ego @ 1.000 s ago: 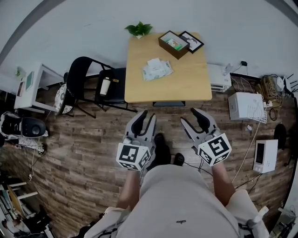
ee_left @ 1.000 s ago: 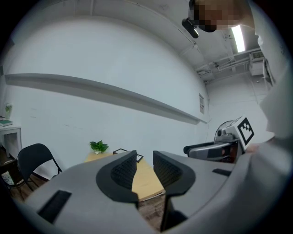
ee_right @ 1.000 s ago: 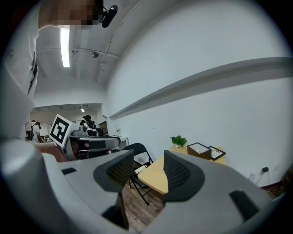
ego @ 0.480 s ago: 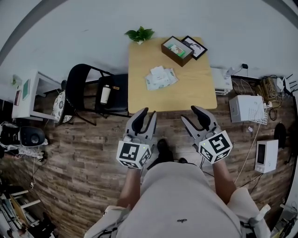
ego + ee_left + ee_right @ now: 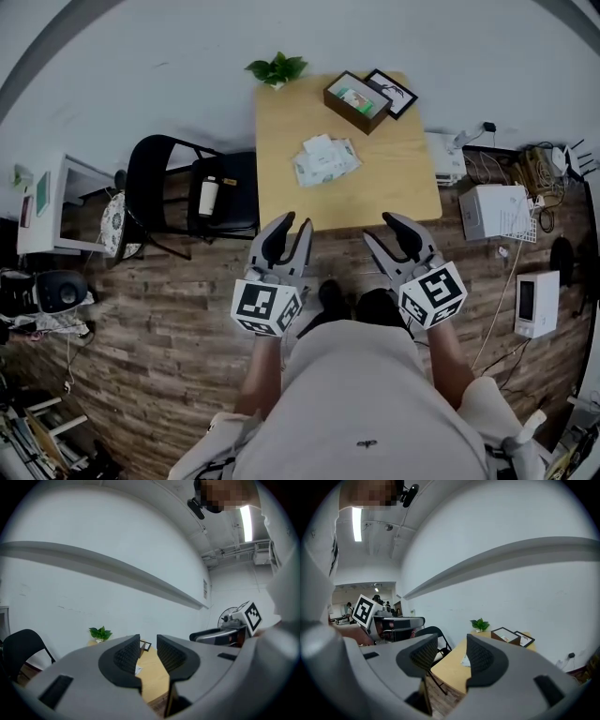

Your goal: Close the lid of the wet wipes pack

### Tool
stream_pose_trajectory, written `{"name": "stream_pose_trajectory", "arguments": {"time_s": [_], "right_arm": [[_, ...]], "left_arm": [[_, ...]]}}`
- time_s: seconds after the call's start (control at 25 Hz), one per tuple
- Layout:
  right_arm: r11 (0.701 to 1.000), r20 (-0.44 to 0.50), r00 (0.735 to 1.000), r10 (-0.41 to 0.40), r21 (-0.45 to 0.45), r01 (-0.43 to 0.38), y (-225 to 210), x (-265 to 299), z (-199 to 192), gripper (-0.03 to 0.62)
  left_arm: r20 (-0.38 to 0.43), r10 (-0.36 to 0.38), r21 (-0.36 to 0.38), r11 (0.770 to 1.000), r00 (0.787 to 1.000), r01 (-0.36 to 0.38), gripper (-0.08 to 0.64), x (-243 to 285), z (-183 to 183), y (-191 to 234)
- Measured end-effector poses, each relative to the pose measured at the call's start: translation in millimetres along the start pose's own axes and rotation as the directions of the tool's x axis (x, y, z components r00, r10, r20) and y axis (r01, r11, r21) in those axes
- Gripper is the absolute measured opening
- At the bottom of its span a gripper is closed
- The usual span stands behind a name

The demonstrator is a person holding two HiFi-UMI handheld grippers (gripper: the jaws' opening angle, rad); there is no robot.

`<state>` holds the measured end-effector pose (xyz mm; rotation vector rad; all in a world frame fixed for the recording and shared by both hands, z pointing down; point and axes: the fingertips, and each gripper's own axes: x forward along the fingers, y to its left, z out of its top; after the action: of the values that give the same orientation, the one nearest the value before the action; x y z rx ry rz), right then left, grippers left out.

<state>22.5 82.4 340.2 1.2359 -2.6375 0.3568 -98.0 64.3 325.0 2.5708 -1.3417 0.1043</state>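
The wet wipes pack, white and green, lies near the middle of the light wooden table; its lid is too small to judge. Both grippers hang in the air short of the table's near edge, well away from the pack. My left gripper is open with a narrow empty gap, and my right gripper is open and empty too. Between the left gripper's jaws the pack shows on the table. The right gripper also frames the pack.
A brown box, a framed picture and a potted plant sit at the table's far end. A black chair carrying a bottle stands left of the table. White boxes and cables lie on the right.
The person has walked toward the table, which now lies closer in the head view. Both grippers have advanced with the person. Their jaws look the same.
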Motion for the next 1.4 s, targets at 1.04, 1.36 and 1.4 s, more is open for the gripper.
{"name": "stream_pose_trajectory", "arguments": {"time_s": [1.04, 1.36, 1.4], "right_arm": [[0.988, -0.084, 0.985, 0.153, 0.023, -0.151, -100, 105, 8, 0.164], [0.967, -0.12, 0.959, 0.256, 0.035, -0.253, -144, 156, 5, 0.164], [0.963, -0.126, 0.955, 0.27, 0.035, -0.267, -147, 163, 4, 0.164]], "left_arm": [[-0.112, 0.116, -0.055, 0.991, 0.987, -0.122, 0.091, 107, -9, 65], [-0.138, 0.22, -0.059, 0.971, 0.966, -0.23, 0.091, 139, -6, 83], [-0.141, 0.232, -0.061, 0.968, 0.962, -0.242, 0.091, 142, -7, 85]]}}
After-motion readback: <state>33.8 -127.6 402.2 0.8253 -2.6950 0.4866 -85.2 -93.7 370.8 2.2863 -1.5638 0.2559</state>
